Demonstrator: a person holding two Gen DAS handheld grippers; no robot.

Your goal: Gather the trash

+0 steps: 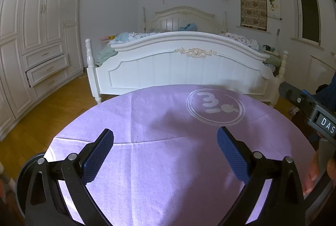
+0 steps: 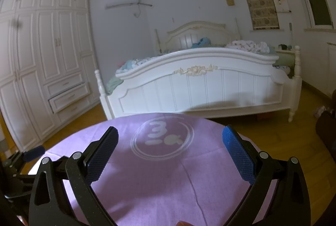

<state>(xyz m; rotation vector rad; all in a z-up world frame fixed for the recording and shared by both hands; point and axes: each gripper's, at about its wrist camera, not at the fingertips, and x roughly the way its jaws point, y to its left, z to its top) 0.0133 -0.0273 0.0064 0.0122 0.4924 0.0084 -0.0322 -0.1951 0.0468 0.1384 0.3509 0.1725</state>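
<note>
Bedroom: wardrobe (image 1: 40,22), white bed (image 1: 184,66), round purple-clothed table (image 1: 159,120) in front. Your left gripper (image 1: 166,154) and right gripper (image 2: 170,154) hang over it, both spread wide, empty. No trash visible anywhere, so direction and nearer hand can't be judged.
</note>
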